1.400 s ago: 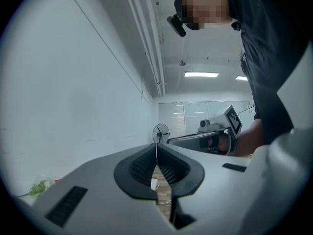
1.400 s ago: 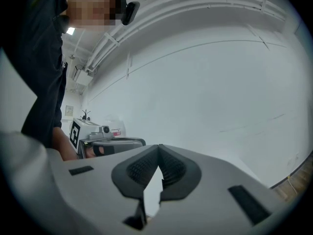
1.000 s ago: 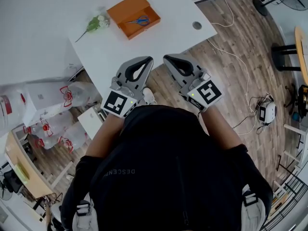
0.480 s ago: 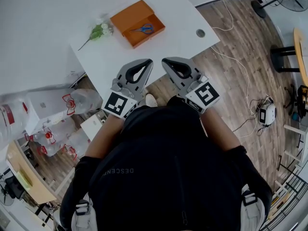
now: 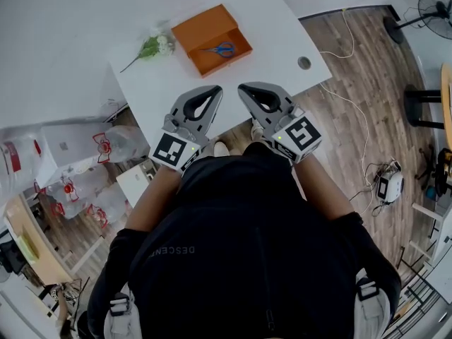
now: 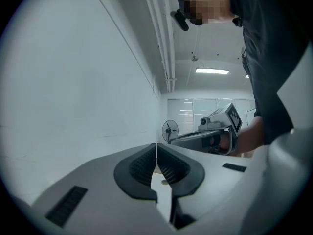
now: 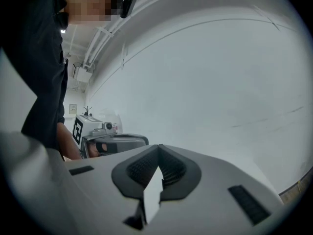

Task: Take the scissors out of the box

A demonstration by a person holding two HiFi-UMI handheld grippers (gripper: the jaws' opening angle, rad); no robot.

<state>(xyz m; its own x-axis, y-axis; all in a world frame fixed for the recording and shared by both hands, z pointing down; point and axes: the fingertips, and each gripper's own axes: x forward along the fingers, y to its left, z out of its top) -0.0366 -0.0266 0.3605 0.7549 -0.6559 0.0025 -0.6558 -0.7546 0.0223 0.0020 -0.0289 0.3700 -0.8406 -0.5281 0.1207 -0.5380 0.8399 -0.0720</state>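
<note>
An open orange box [image 5: 212, 39] lies on the white table [image 5: 176, 83] at the far side, with blue-handled scissors [image 5: 221, 49] inside it. My left gripper [image 5: 215, 88] and right gripper [image 5: 242, 87] hover side by side over the table's near edge, well short of the box. Both are shut with nothing between the jaws. In the left gripper view the left gripper [image 6: 156, 146] has its pads pressed together, and the right gripper shows beyond. In the right gripper view the right gripper [image 7: 159, 147] is likewise shut, facing a white wall.
A sprig of green and white flowers [image 5: 149, 47] lies left of the box. A round cable hole [image 5: 304, 63] is at the table's right corner. White bags [image 5: 78, 161] stand on the floor at the left; cables [image 5: 353, 97] and a fan [image 5: 434, 9] are at the right.
Both grippers moved forward a little toward the table, side by side. The box and table have shifted rightward and nearer in the head view. Jaws stayed shut.
</note>
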